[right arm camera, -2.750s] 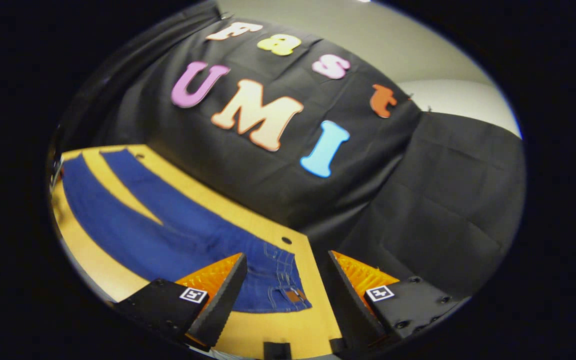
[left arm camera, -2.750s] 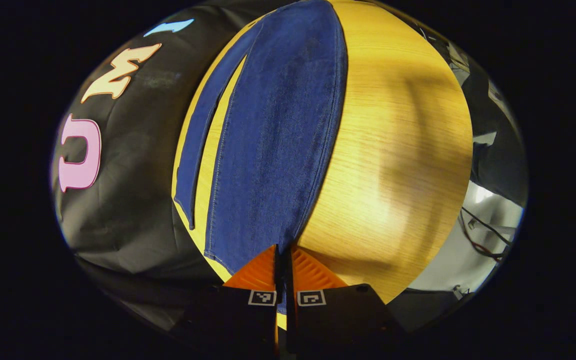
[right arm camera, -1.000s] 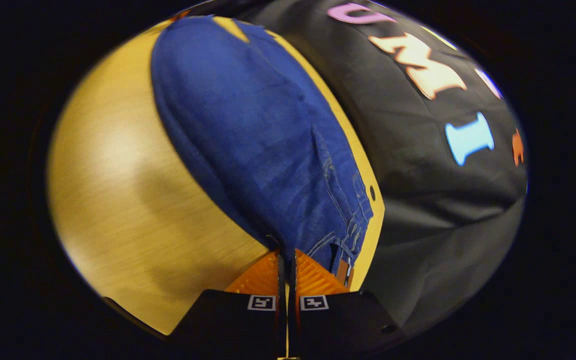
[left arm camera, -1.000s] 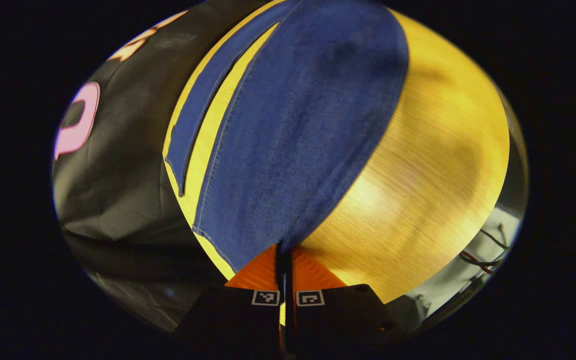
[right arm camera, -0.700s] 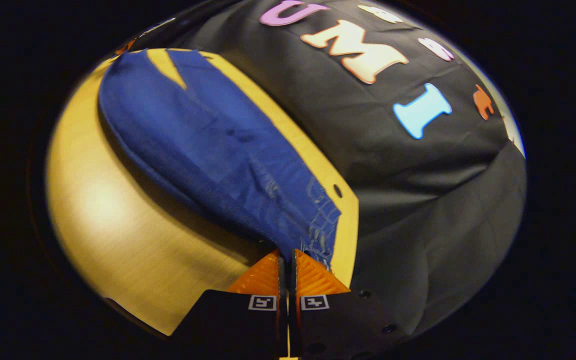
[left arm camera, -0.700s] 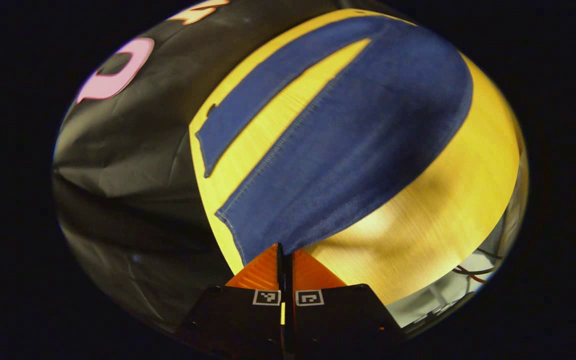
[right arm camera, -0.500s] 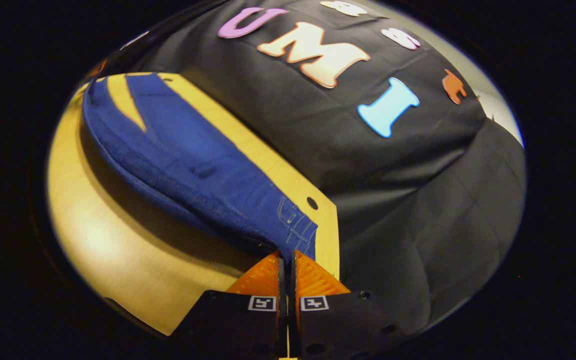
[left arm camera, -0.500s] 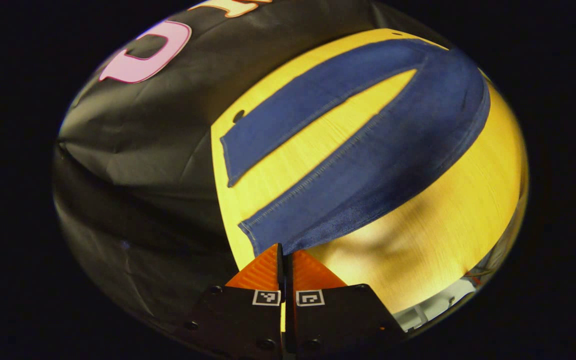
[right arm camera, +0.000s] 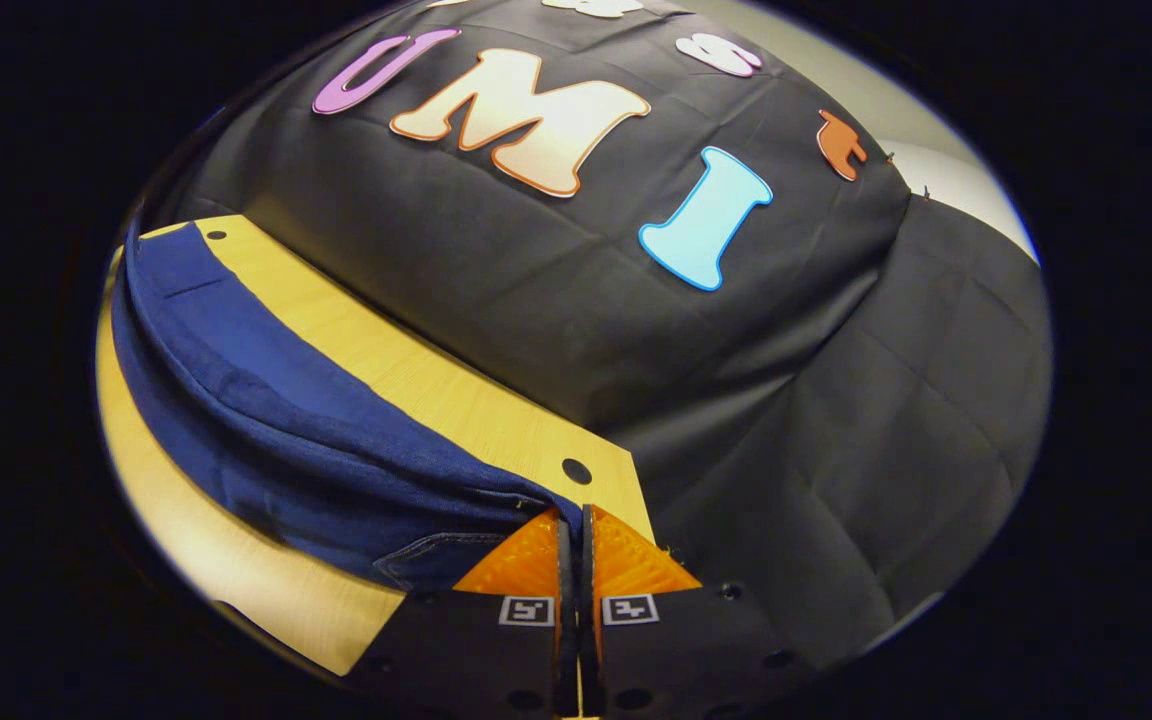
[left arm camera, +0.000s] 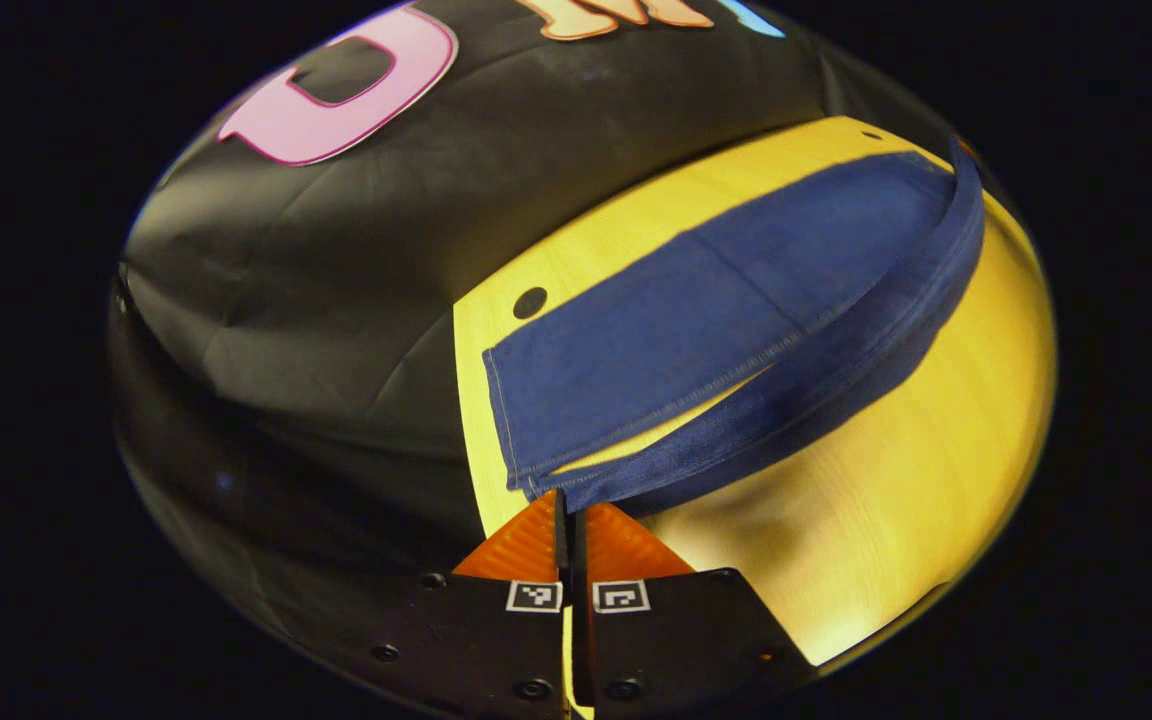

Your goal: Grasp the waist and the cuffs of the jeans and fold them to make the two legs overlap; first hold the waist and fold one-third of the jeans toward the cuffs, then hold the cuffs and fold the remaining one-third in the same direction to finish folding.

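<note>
Step in hand: the lengthwise fold that lays one leg over the other. The left tool [left arm camera: 565,515], fingers pressed together on a cuff of the jeans [left arm camera: 696,330], carries that leg low over the other, which lies flat mid-frame on the worktop [left arm camera: 886,500]. The right tool [right arm camera: 572,530] is clamped on the waist, the denim arching toward the left of its frame. Next move, likely: lower both edges until they line up, then let go
</note>
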The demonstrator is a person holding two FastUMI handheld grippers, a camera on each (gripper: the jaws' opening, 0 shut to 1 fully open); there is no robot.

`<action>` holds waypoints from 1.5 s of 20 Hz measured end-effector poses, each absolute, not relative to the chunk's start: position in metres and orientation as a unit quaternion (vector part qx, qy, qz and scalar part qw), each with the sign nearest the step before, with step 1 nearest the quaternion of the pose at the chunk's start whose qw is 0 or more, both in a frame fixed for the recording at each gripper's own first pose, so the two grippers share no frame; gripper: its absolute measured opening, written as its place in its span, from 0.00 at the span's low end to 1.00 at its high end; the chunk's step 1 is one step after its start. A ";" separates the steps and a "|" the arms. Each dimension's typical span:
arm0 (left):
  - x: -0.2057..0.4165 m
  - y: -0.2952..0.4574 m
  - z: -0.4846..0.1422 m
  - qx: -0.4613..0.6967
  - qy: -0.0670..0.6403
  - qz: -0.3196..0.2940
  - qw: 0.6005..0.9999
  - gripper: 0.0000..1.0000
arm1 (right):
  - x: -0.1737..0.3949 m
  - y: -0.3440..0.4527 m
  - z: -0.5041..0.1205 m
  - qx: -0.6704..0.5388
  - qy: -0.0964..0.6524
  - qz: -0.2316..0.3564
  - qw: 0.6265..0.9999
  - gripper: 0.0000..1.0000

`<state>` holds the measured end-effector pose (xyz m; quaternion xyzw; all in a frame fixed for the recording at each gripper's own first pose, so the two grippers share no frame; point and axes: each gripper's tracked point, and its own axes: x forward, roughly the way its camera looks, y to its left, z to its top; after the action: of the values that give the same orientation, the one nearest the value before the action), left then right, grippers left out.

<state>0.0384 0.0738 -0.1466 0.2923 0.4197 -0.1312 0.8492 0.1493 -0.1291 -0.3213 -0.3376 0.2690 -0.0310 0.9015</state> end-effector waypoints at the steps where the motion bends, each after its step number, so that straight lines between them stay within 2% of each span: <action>1: 0.042 0.066 -0.133 0.270 0.415 -0.130 0.859 0.00 | 0.157 -0.128 -0.325 -0.335 0.271 -0.034 0.902 0.03; 4: 0.046 0.054 -0.110 0.261 0.405 -0.133 0.866 0.00 | 0.181 -0.125 -0.335 -0.338 0.270 -0.045 0.901 0.03; 9: 0.044 0.063 -0.126 0.248 0.416 -0.146 0.863 0.00 | 0.223 -0.120 -0.370 -0.333 0.286 -0.052 0.897 0.03; 13: 0.052 0.068 -0.115 0.163 0.433 -0.119 0.878 0.00 | 0.244 -0.122 -0.417 -0.319 0.319 -0.050 0.891 0.03; 16: 0.049 0.065 -0.112 0.157 0.440 -0.104 0.878 0.00 | 0.256 -0.123 -0.437 -0.323 0.324 -0.061 0.887 0.03; 18: 0.049 0.067 -0.108 0.169 0.435 -0.091 0.880 0.01 | 0.257 -0.128 -0.437 -0.313 0.323 -0.077 0.890 0.51; 19: 0.053 0.067 -0.102 0.169 0.428 -0.082 0.884 0.25 | 0.267 -0.131 -0.436 -0.300 0.325 -0.086 0.893 0.76; 20: 0.052 0.063 -0.089 0.161 0.416 -0.074 0.892 0.50 | 0.251 -0.135 -0.431 -0.284 0.328 -0.092 0.896 1.00; 22: 0.060 0.063 -0.057 0.151 0.368 -0.043 0.917 0.99 | 0.244 -0.147 -0.415 -0.267 0.324 -0.110 0.901 1.00; 25: 0.062 0.060 -0.030 0.129 0.304 -0.020 0.944 0.95 | 0.224 -0.173 -0.399 -0.238 0.320 -0.142 0.906 0.99; 30: 0.058 0.055 -0.002 0.074 0.272 -0.033 0.959 0.96 | 0.187 -0.217 -0.408 -0.112 0.336 -0.205 0.912 0.99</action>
<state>0.0577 0.0550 -0.0024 0.0739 0.2721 -0.0334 0.9589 0.1873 -0.2173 -0.4079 -0.1115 0.3364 -0.2049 0.9124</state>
